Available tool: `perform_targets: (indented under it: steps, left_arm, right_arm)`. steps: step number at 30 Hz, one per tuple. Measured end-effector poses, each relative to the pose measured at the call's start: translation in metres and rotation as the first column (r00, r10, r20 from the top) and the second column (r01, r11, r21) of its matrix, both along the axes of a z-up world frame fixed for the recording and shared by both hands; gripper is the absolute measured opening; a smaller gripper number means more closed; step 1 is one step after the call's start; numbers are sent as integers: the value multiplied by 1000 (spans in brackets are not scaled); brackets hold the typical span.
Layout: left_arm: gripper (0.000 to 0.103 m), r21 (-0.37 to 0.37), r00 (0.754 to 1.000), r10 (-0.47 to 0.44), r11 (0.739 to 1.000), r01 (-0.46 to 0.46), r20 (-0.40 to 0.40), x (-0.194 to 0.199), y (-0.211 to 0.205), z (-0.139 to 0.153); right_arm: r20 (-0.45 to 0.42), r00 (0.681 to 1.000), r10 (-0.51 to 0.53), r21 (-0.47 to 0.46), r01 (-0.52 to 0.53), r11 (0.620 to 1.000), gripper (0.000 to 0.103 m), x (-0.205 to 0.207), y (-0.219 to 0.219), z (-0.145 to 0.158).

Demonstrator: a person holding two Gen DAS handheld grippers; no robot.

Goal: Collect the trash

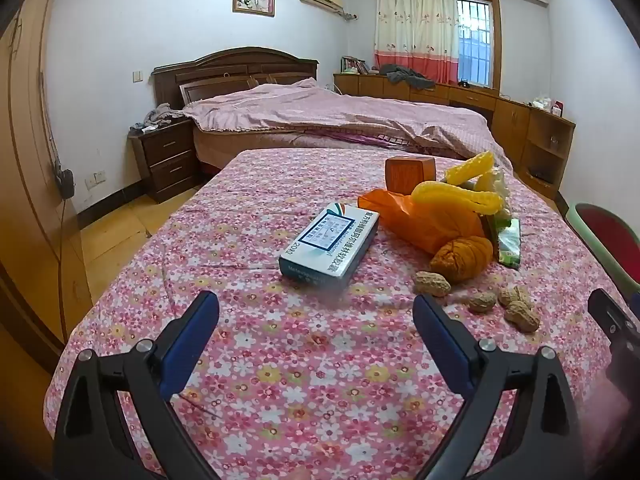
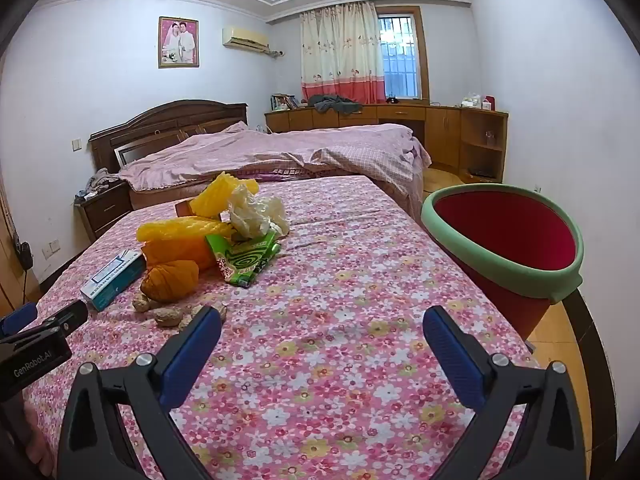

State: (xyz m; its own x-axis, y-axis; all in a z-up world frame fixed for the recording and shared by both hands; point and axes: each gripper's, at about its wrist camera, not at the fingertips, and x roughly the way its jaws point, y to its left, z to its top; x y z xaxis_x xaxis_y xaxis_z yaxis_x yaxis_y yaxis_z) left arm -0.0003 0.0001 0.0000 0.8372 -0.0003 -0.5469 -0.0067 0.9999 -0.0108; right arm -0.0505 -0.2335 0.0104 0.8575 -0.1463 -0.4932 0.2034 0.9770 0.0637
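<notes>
You are holding both grippers over the flowered tablecloth (image 1: 280, 380), the left gripper (image 1: 316, 312) and the right gripper (image 2: 322, 326) each with its tongs spread wide and nothing between them. The trash is sitting in a loose pile ahead: a box (image 1: 330, 240), an orange bag (image 1: 420, 220), yellow foam netting (image 1: 456, 196), a green wrapper (image 2: 246, 258), crumpled white paper (image 2: 256, 210) and peanut shells (image 1: 432, 283). The bin (image 2: 504, 276) is standing at the table's right edge. The box is looking stiff and light, so you are best pinching it across its narrow sides. The bag and wrapper are probably slippery; take them by a bunched fold. The shells are likely brittle, so squeeze gently.
</notes>
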Motion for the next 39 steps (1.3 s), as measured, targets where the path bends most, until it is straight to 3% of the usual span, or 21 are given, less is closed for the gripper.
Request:
perform_targets:
  steps: [39]
  left_arm:
    - [97, 3, 1000, 0, 1000, 0, -7, 0, 0, 0]
  right_arm:
    - [-1, 1000, 0, 3, 0, 1000, 103, 0, -1, -1]
